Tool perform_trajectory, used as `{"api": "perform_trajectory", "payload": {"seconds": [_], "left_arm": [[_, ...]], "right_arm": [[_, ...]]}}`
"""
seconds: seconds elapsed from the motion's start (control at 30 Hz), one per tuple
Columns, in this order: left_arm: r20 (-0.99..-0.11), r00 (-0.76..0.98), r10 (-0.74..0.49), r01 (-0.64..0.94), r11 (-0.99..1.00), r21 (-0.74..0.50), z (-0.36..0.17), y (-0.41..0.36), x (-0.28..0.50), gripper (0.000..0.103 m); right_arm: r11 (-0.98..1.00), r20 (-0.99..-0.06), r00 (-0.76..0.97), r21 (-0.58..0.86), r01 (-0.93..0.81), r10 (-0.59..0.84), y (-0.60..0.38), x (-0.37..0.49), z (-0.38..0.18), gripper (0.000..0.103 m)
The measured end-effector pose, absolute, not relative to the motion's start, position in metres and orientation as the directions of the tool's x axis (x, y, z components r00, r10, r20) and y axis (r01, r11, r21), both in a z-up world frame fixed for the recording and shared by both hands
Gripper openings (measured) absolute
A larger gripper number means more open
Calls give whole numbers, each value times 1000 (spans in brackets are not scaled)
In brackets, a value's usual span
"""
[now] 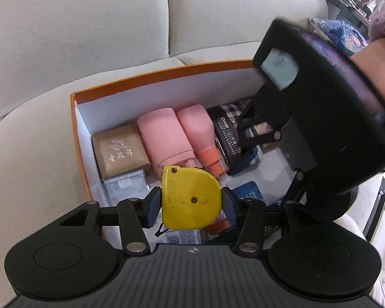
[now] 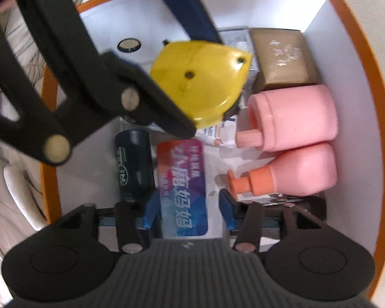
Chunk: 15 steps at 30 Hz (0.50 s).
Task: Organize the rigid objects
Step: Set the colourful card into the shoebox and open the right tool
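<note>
Glossy yellow D-shaped tape measure clamped in left hand-held gripper; right hand-held gripper spread, empty

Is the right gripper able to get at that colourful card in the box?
Probably yes. The right gripper is open, its fingers either side of the colourful card. The yellow tape measure held by the left gripper hangs further back, not over it.

your right gripper open over a colourful card in the orange-rimmed box, dark cylinder beside the card, your left gripper's blue pads pinching a yellow tape measure, two pink bottles right, brown box behind them
</note>
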<state>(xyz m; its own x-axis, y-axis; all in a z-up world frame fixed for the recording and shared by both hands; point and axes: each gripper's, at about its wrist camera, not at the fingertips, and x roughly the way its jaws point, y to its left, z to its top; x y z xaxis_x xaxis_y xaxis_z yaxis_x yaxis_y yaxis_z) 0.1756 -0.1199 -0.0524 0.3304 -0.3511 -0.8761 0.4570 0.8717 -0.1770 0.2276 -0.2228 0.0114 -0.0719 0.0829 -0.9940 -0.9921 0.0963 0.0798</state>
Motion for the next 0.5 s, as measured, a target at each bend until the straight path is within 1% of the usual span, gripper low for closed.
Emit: {"api": "perform_trajectory", "payload": {"seconds": [0.07, 0.2, 0.3, 0.37, 0.47, 0.5], "left_arm": [[-877, 318, -361, 470, 863, -185, -52, -125, 175, 57], [-875, 268, -404, 496, 836, -234, -54, -147, 177, 57], [-871, 211, -444, 516, 807, -287, -63, -171, 182, 57], [-868, 175, -465, 534, 786, -313, -70, -188, 185, 57], [-877, 141, -460, 544, 776, -320, -83, -212, 191, 57], [-879, 128, -460, 541, 775, -327, -88, -218, 193, 57]], "right_arm": [[108, -993, -61, 72, -992, 99, -229, 228, 21, 59], [145, -995, 14, 1, -989, 100, -250, 227, 46, 59], [154, -994, 10, 6, -988, 105, -271, 221, 66, 59], [151, -995, 21, -6, -988, 93, -282, 216, 73, 60], [168, -997, 30, -19, -986, 67, -297, 206, 77, 60], [171, -998, 30, -19, -985, 62, -302, 219, 78, 60]]}}
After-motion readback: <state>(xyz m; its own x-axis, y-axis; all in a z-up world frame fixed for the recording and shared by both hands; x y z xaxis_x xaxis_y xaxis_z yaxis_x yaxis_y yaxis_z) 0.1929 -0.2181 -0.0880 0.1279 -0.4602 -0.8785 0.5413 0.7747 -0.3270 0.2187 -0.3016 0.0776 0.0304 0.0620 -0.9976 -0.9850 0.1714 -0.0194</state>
